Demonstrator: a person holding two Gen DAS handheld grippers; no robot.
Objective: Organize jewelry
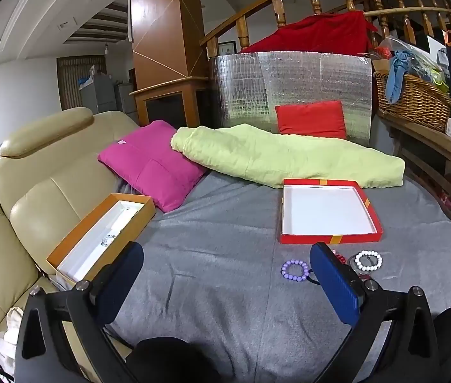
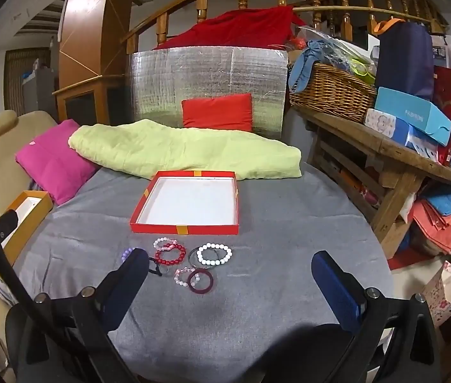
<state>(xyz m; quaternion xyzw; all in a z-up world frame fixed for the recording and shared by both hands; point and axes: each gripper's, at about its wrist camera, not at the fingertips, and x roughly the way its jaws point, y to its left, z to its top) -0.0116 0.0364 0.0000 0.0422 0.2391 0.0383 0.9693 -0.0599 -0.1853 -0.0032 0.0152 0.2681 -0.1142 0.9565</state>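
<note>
Grey felt-like cloth (image 2: 257,303) | square red cardboard tray (image 2: 142,206) | round beaded bracelets (image 2: 214,253) | left claw (image 1: 225,274), right claw (image 2: 230,282): both apart, empty

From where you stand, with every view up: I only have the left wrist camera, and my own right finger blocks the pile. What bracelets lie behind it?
Observer: A red bead bracelet lies left of the white bead bracelet, with a pale pink one touching its far edge.
Operator: Anything nearer to me than those?
Observer: Yes, a dark red bangle with a clear pink bead bracelet across its left side.
Operator: Is the right gripper holding anything?
Observer: No. The right gripper is open and empty above the grey cloth.
</note>
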